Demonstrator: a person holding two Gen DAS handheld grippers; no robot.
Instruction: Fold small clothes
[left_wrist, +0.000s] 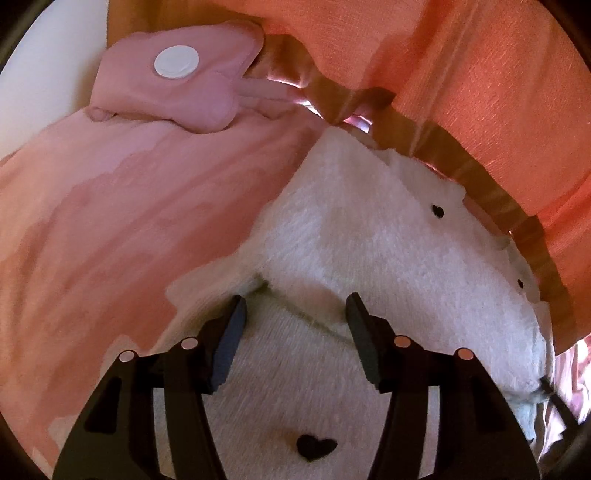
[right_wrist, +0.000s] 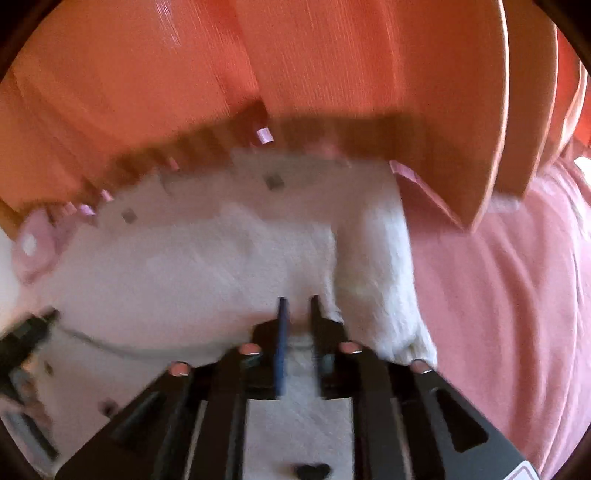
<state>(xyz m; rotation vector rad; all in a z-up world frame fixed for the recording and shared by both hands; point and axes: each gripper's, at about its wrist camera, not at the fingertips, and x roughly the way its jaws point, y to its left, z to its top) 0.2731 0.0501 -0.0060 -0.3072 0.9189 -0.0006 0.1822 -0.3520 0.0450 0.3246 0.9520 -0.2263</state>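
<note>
Left wrist: left gripper (left_wrist: 295, 314) spread over white garment (left_wrist: 369, 240), clear of cloth; right gripper (right_wrist: 298, 306) clenched on garment fold.

Home bedroom: pink bedding (left_wrist: 110, 221), orange curtain (left_wrist: 461, 74)

Your surface: pink bedding (left_wrist: 110, 206); on it a white fleece garment (left_wrist: 369, 251) and pink pillow (left_wrist: 177, 92).
</note>
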